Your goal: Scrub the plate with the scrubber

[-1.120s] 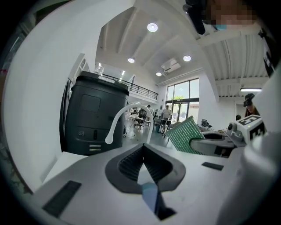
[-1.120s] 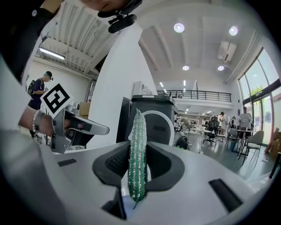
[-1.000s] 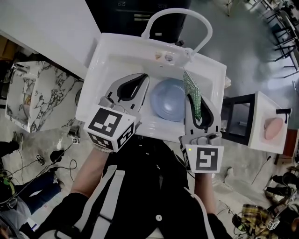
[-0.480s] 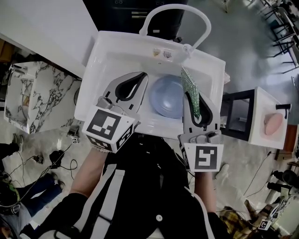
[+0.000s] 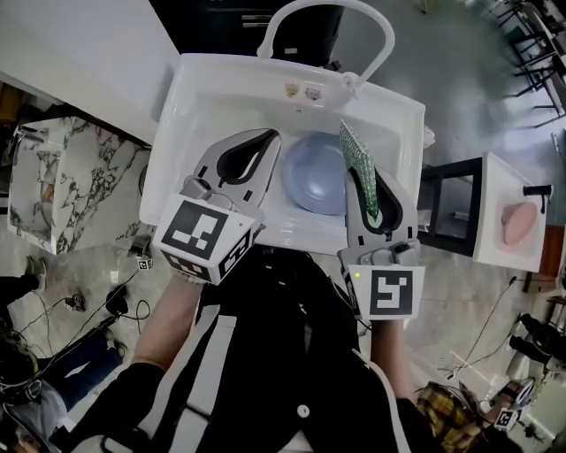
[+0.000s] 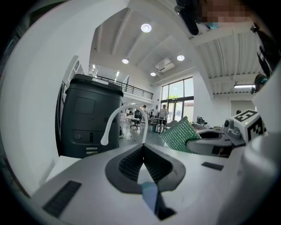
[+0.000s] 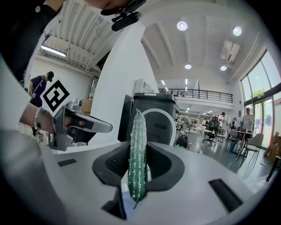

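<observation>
White moulded plastic, glossy: rectangular sink (image 5: 172, 133) with rounded corners and a thick smooth rim. Thin arched tube of a faucet (image 5: 329, 11) looping over the far edge.

Over the near side of the basin, left gripper (image 6: 143, 148): grey matte shell, ribbed black pads pressed tip to tip, clamped on nothing (only a sliver of pale blue seen below the pads). Just beside it, right gripper (image 7: 138, 147): same grey shell, same ribbed pads, clenched on the scrubber (image 5: 354, 146).

Down in the basin, lying flat between the two tools in the head view, the plate (image 5: 311, 177): round, pale blue, smooth, with a shallow raised rim.

Smallest of all, the scrubber again: thin green sheet, knobbly and glittering, held on edge. Pointed tip poking well past the jaw tips and above the plate's right edge. Touching the plate or not: impossible to tell.
</observation>
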`<action>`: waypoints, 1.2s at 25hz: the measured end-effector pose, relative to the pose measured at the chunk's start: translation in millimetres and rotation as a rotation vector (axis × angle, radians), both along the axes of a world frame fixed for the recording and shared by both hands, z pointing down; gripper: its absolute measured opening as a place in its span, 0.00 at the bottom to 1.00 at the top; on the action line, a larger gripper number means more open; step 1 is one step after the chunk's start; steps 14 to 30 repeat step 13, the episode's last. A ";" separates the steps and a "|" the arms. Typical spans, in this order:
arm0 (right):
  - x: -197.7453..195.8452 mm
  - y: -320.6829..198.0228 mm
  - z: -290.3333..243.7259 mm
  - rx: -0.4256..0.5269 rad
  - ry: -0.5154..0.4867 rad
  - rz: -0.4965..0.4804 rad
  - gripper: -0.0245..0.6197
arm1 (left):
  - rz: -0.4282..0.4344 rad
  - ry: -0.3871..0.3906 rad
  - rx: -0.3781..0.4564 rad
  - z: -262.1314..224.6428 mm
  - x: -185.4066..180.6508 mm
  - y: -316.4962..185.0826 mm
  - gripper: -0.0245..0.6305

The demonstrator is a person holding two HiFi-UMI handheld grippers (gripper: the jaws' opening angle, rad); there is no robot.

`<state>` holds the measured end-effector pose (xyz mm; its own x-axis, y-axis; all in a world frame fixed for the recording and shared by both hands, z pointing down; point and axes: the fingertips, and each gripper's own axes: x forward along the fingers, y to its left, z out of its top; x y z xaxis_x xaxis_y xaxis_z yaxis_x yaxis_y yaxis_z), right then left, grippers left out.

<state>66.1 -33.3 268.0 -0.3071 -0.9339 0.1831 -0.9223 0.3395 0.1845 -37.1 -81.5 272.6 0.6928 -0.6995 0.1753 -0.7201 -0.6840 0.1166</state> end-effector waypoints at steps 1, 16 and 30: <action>-0.4 -0.1 -0.2 0.001 0.004 -0.001 0.19 | 0.002 0.001 -0.003 0.3 0.1 0.0 0.04; -3.3 2.8 4.6 -0.010 0.027 -0.007 0.19 | 0.002 0.013 -0.014 2.1 -3.3 4.0 0.04; -3.3 2.8 4.6 -0.010 0.027 -0.007 0.19 | 0.002 0.013 -0.014 2.1 -3.3 4.0 0.04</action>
